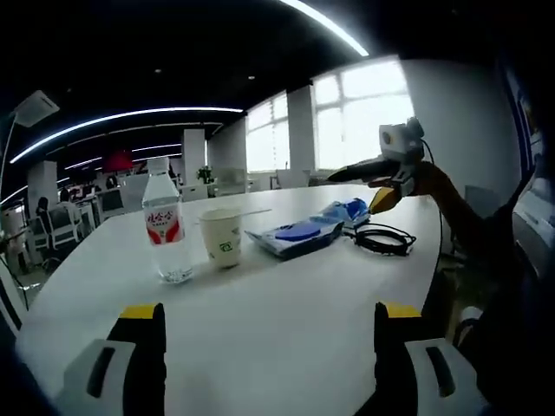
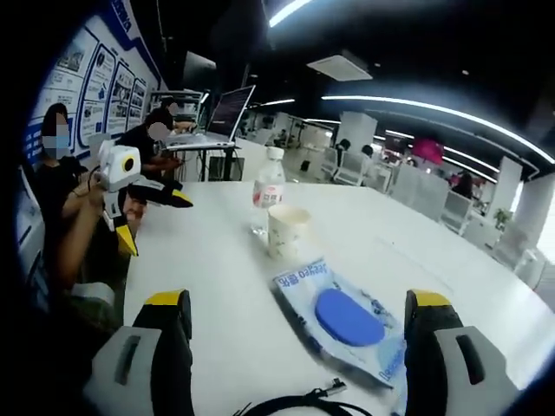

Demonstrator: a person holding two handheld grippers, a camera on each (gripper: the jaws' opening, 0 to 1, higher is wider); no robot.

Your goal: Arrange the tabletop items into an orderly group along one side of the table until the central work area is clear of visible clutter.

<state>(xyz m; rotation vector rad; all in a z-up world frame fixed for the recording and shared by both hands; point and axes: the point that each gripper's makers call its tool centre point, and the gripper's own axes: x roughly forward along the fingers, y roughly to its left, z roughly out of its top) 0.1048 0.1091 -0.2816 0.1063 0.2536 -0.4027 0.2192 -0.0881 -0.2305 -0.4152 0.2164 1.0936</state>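
Big white table (image 1: 286,321) in an open office, long ceiling light strips overhead, bright windows at upper right of the left gripper view. Mid-frame there sit 4 things: a water bottle (image 1: 164,227) with a red label, a paper cup (image 1: 222,237) just beside it, a blue wipes pack (image 1: 297,236) lying flat, and a black cable (image 1: 381,238) coiled near the edge. The left gripper (image 1: 269,322) has its jaws apart, holding nothing; the right gripper (image 2: 299,308) likewise, straddling the wipes pack's near end.
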